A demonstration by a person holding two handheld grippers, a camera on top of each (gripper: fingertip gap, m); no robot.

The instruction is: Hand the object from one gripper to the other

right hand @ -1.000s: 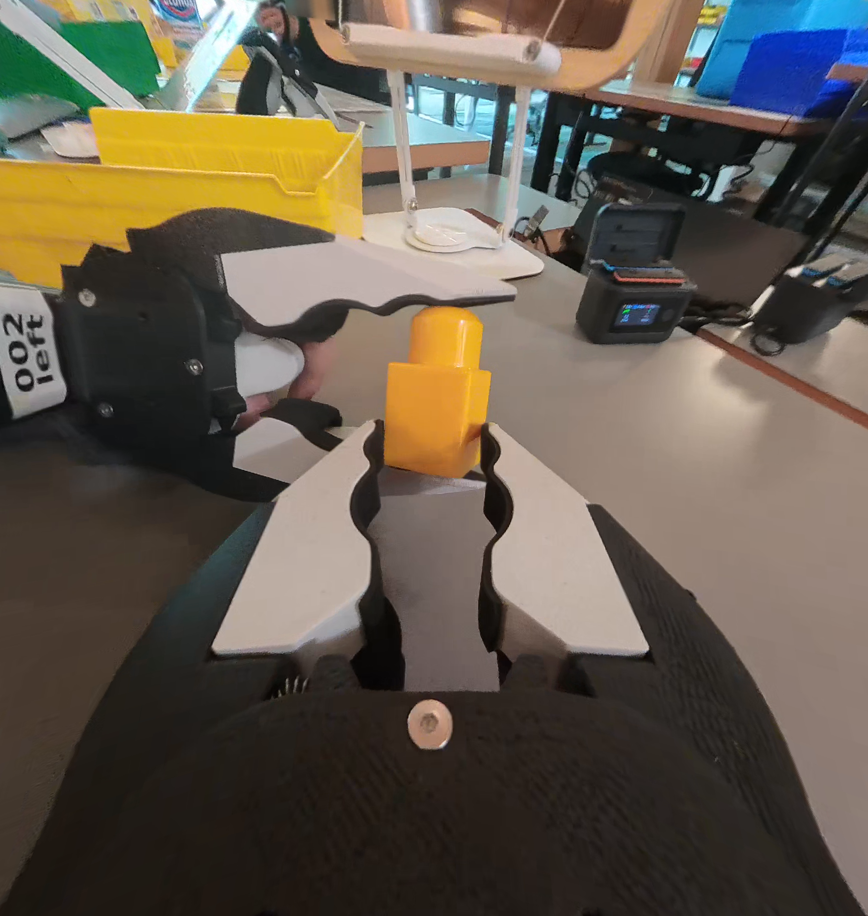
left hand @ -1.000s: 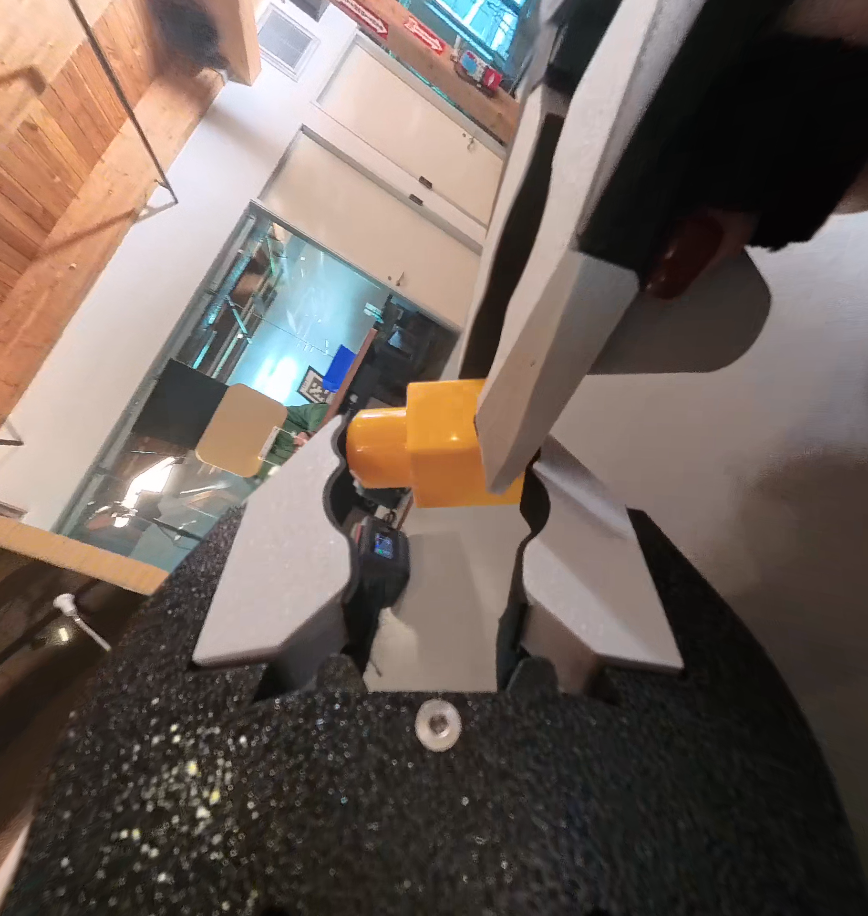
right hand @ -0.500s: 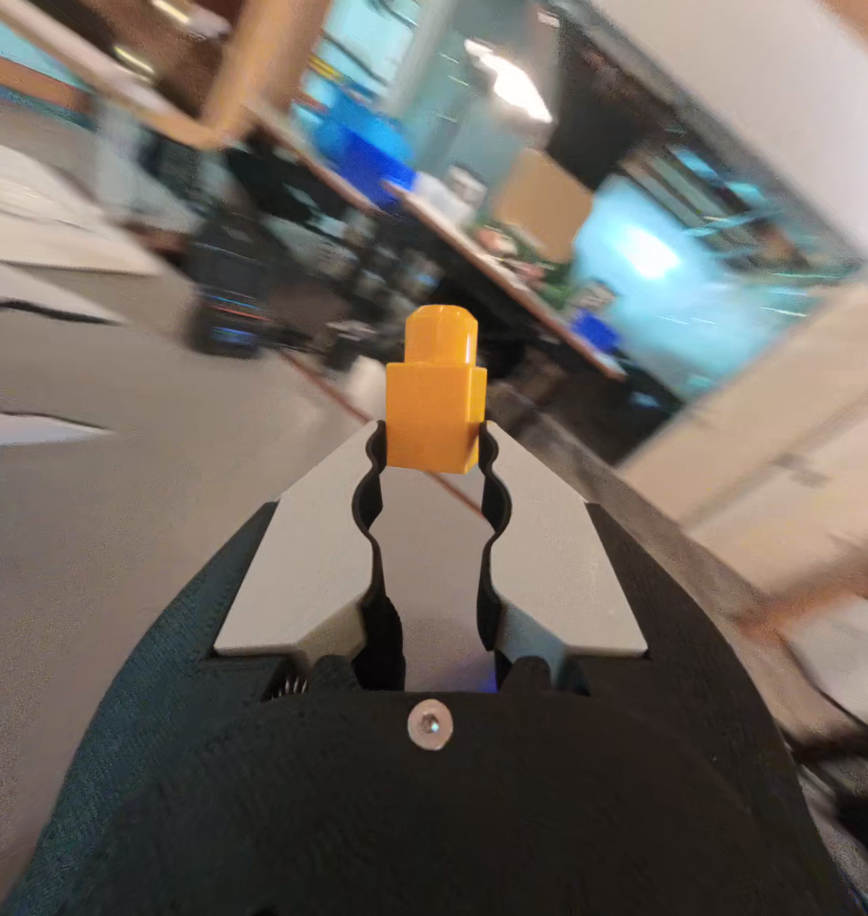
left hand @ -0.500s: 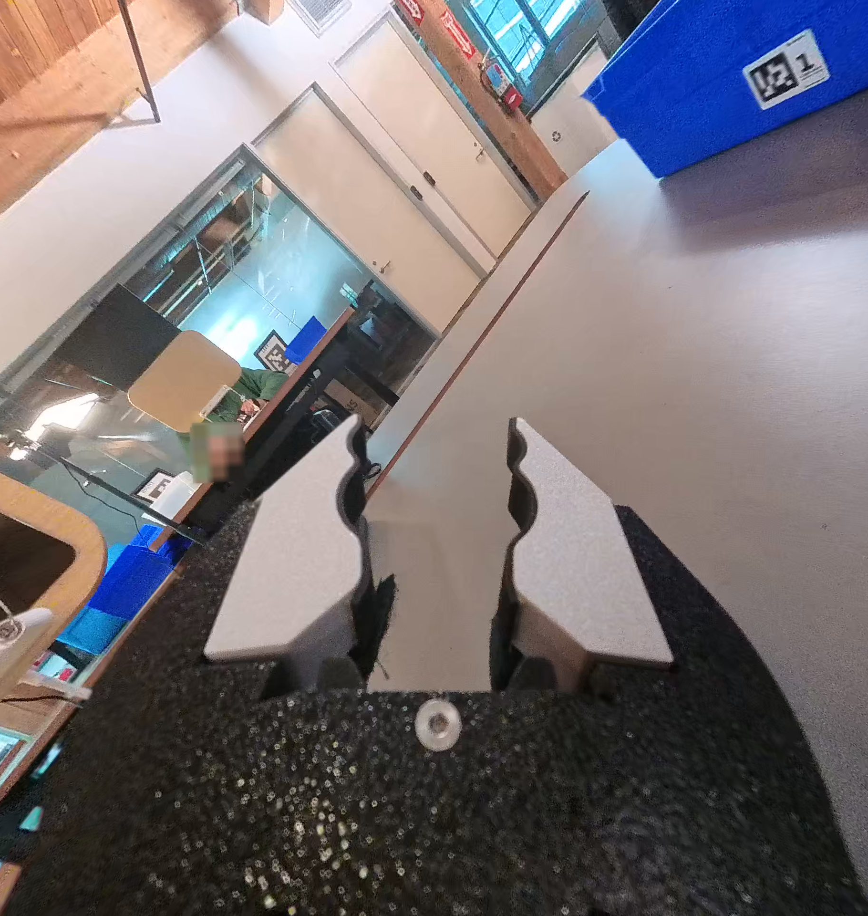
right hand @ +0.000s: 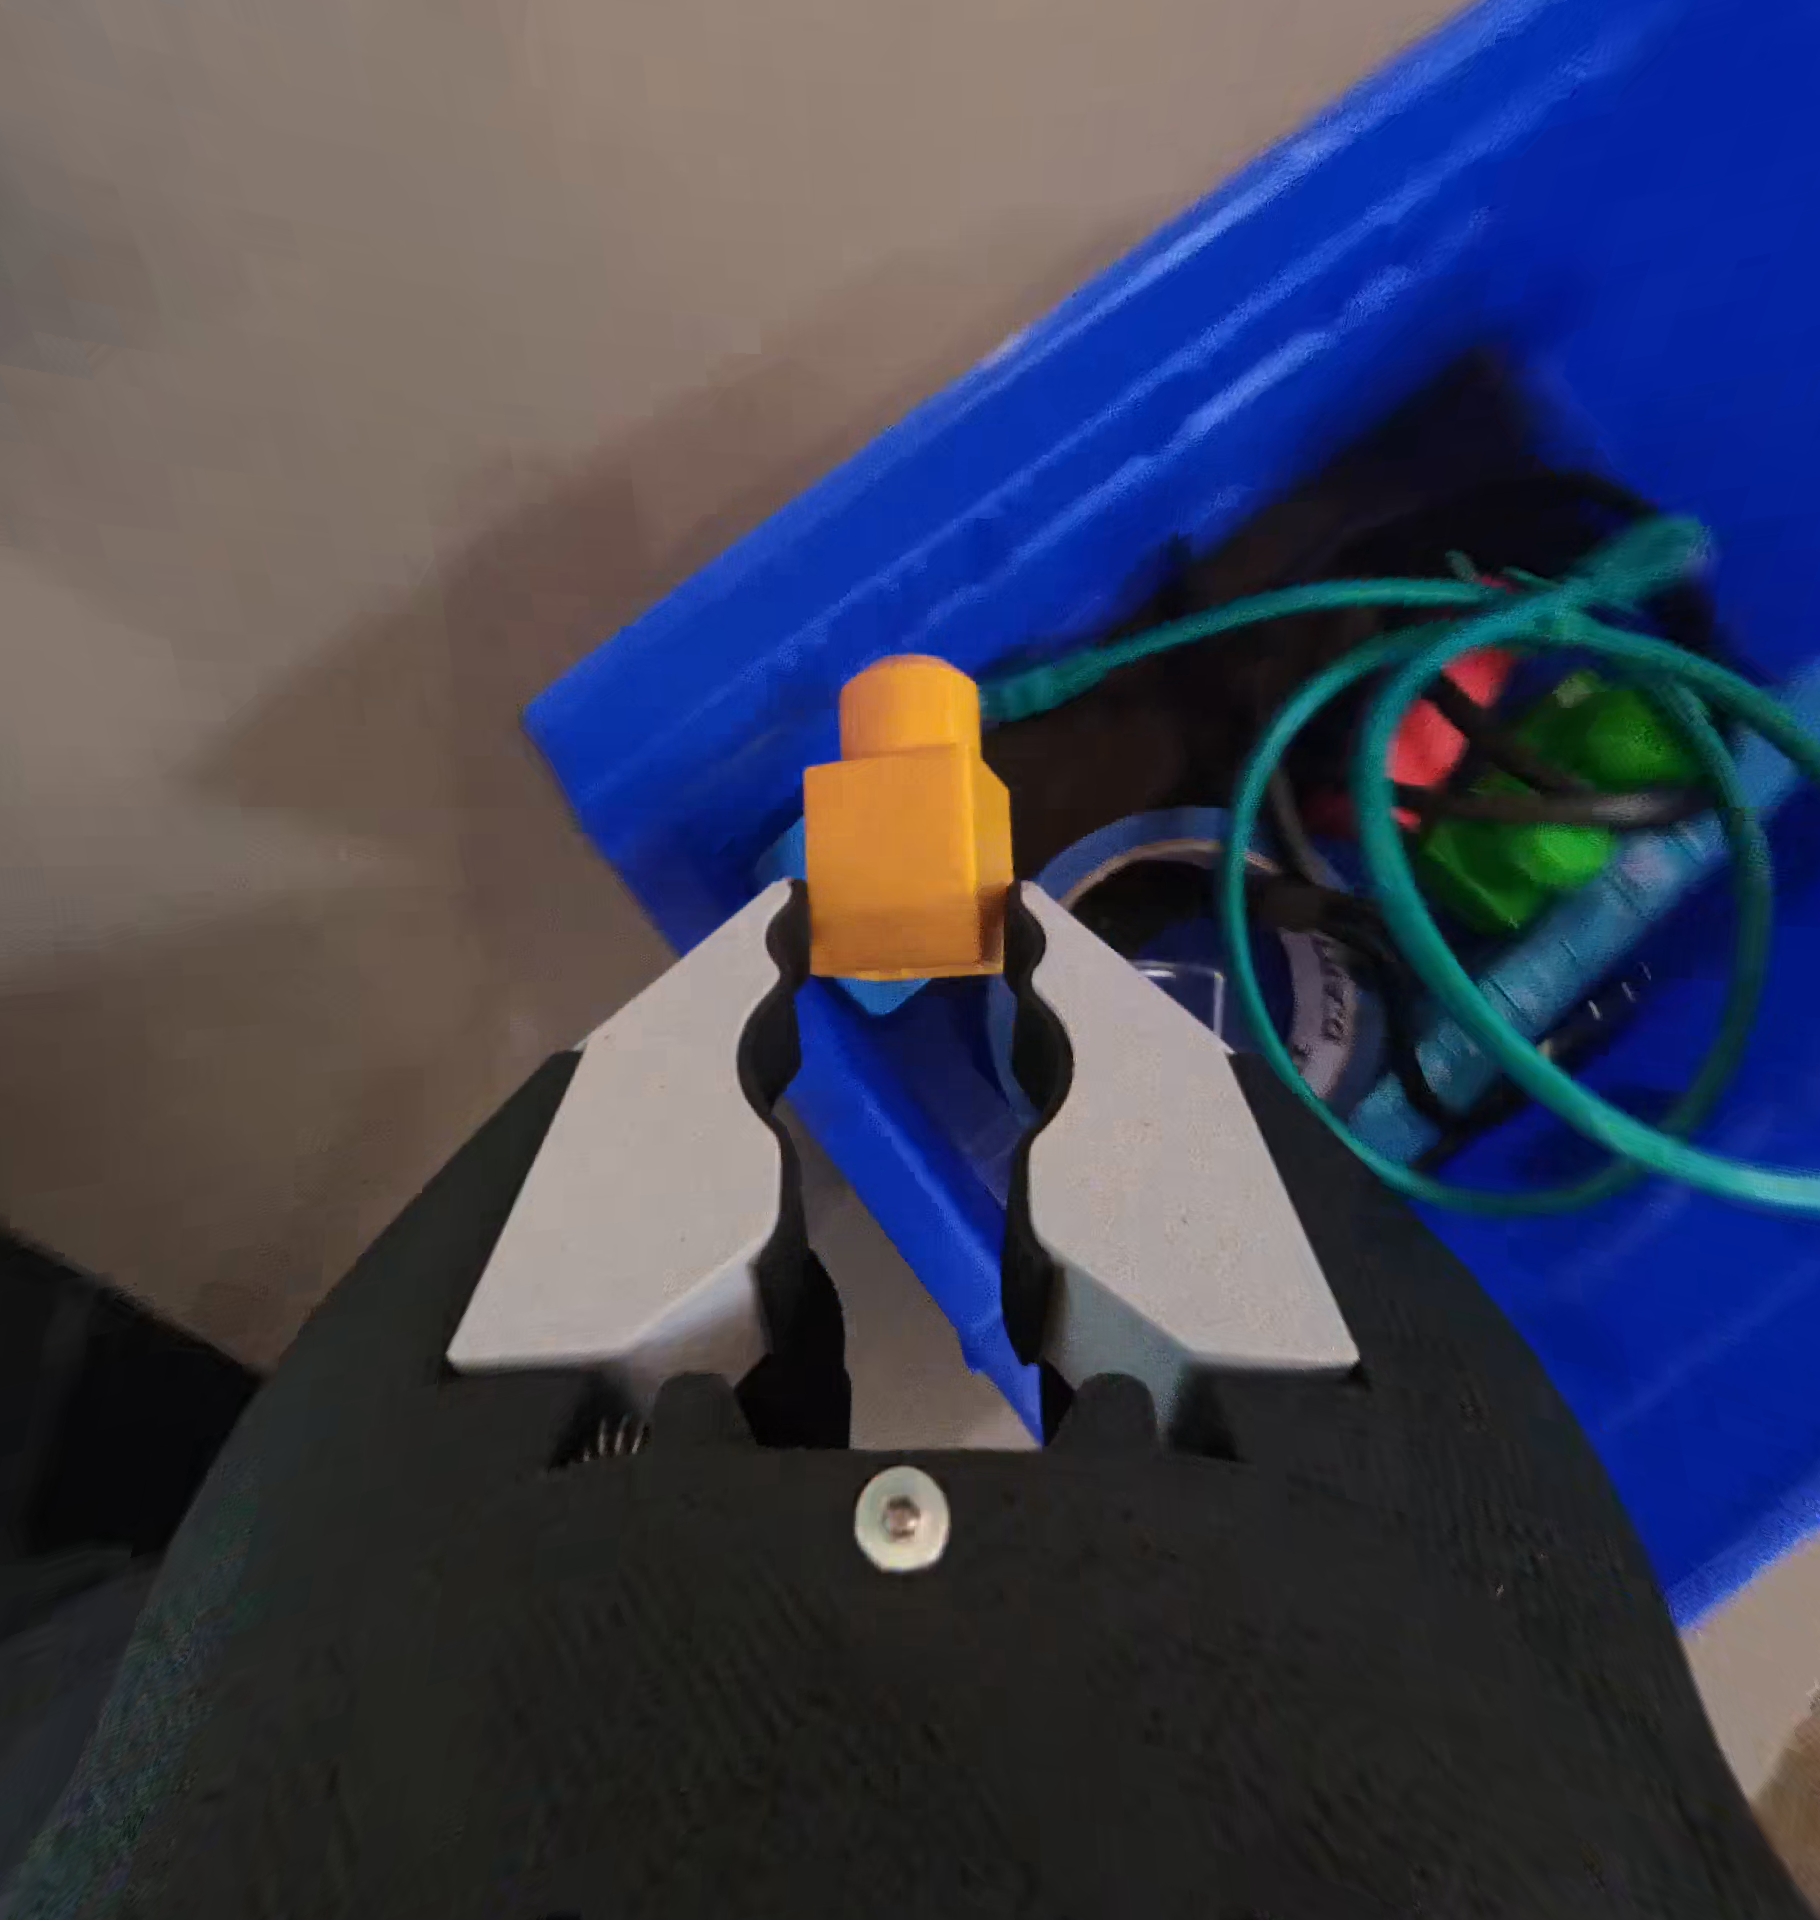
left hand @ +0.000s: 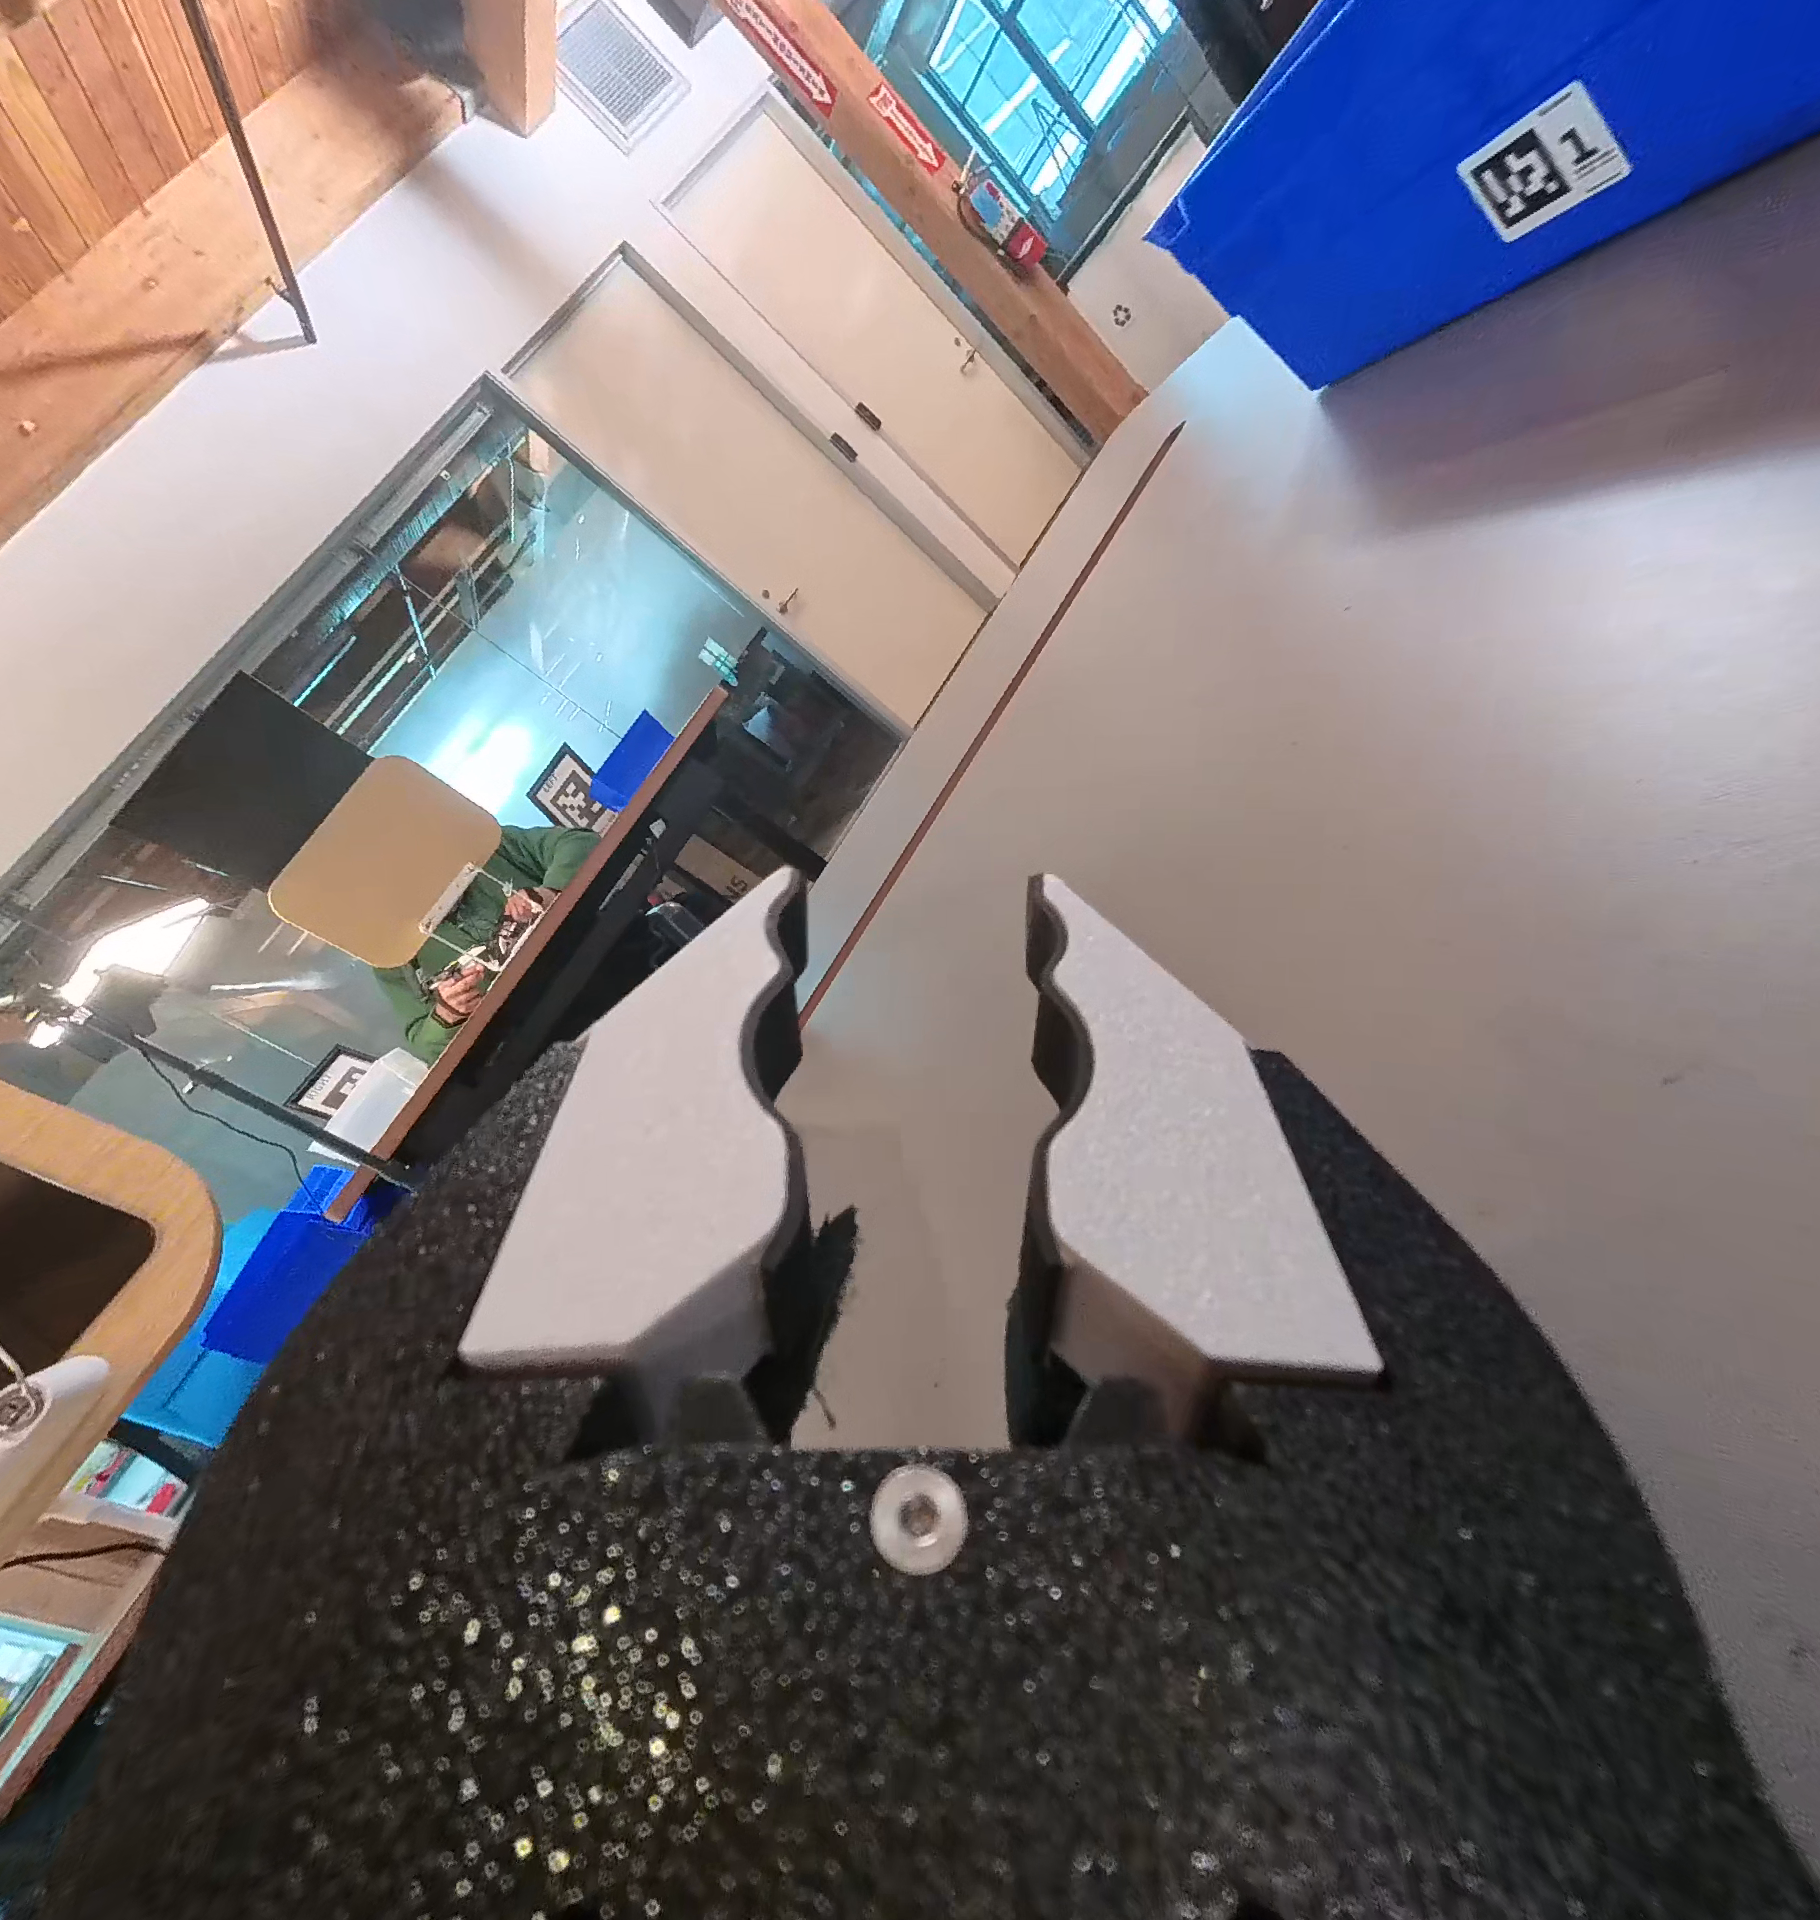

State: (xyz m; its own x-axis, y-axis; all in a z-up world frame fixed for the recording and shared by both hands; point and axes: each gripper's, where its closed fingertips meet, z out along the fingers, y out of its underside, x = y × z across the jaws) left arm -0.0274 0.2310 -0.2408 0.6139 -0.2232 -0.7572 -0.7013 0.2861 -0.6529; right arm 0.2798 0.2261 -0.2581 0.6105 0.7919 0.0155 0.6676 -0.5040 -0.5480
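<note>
Gripping the orange block (right hand: 901,868) between my right tongs (right hand: 904,904) above the near corner of the blue bin (right hand: 989,499), I hold my left tongs (left hand: 911,904) parted and empty over the grey surface (left hand: 1457,727).

A grey table (left hand: 1457,831) with a thin brown edge strip carries a blue bin (left hand: 1488,208) at two o'clock in the left wrist view.

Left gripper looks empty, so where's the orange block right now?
In the right wrist view, the orange block is clamped at the right gripper tips, over the near wall of the blue bin.
</note>
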